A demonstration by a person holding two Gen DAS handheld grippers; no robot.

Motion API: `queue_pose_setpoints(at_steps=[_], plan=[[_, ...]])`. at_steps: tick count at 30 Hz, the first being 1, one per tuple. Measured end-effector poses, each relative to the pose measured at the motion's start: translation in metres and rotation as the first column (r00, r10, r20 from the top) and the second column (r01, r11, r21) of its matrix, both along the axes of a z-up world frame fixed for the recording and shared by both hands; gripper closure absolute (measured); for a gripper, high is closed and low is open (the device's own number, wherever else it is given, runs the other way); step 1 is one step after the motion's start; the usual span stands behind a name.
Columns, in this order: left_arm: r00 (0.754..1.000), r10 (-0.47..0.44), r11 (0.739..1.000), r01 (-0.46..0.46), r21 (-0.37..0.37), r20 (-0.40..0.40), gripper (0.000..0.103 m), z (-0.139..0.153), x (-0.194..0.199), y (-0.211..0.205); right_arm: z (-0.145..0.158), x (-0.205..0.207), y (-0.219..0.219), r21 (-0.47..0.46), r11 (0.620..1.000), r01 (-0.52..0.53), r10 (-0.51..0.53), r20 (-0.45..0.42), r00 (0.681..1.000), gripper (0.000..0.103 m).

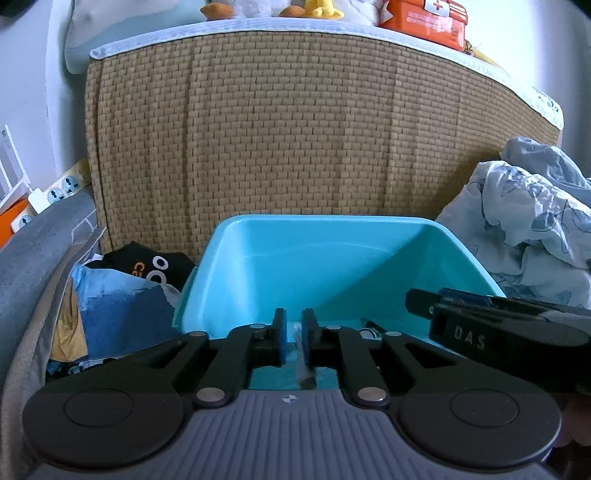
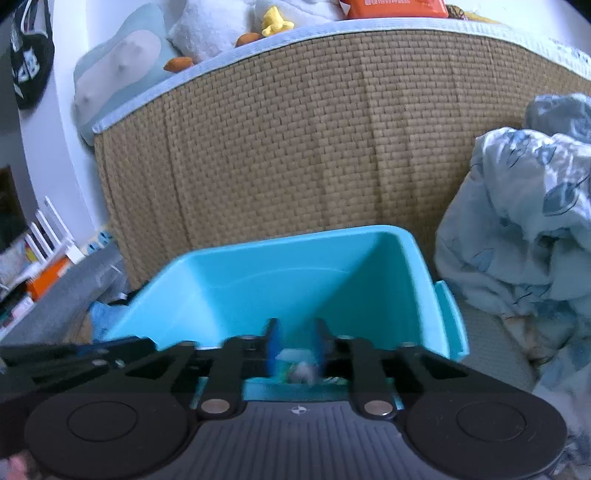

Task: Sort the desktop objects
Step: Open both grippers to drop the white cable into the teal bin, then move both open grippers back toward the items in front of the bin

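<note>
A teal plastic bin (image 1: 325, 225) stands right in front of both grippers, also seen in the right wrist view as the bin (image 2: 280, 238). My left gripper (image 1: 294, 319) hangs over the bin's near rim, its jaws a narrow gap apart. A thin clear stick-like object (image 1: 300, 350) sits blurred and loose in that gap, beside the right pad. My right gripper (image 2: 295, 328) is over the same rim, jaws apart, with a small blurred white and green item (image 2: 297, 365) between them, not filling the gap. The right gripper's tip (image 1: 419, 300) shows at the right of the left wrist view.
A tall woven straw mat (image 1: 280, 129) rises behind the bin, with plush toys and an orange first-aid box (image 1: 424, 18) on top. Crumpled blue floral bedding (image 1: 532, 221) lies to the right. Blue and black bags (image 1: 122, 295) and a power strip (image 1: 55, 194) are to the left.
</note>
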State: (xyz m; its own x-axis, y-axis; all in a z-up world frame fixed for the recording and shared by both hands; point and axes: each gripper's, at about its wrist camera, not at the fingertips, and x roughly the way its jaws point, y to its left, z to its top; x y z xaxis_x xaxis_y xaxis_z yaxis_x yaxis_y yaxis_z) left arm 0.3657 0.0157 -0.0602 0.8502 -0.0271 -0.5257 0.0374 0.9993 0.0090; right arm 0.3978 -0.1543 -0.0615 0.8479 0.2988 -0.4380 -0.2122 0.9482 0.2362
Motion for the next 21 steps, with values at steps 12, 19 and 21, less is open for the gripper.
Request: queue_pose_setpoints(at_steps=[12,19,21], plan=[[0.999,0.038,0.999,-0.038,0.017,0.028,0.055,0.008,-0.011,0.006,0.008,-0.009,-0.014,0.073,0.997,0.016,-0.019,0.050,0.999,0.054],[0.999,0.040,0.999,-0.041,0.009,0.032,0.053,0.013,-0.022,0.008,0.017,-0.017,-0.026,0.077,0.996,0.042,-0.046,0.045,0.998,0.053],[0.999,0.037,0.999,-0.038,0.007,0.035,0.053,0.015,-0.027,0.007,0.019,-0.020,-0.026,0.069,0.997,0.038,-0.041,0.043,0.998,0.053]])
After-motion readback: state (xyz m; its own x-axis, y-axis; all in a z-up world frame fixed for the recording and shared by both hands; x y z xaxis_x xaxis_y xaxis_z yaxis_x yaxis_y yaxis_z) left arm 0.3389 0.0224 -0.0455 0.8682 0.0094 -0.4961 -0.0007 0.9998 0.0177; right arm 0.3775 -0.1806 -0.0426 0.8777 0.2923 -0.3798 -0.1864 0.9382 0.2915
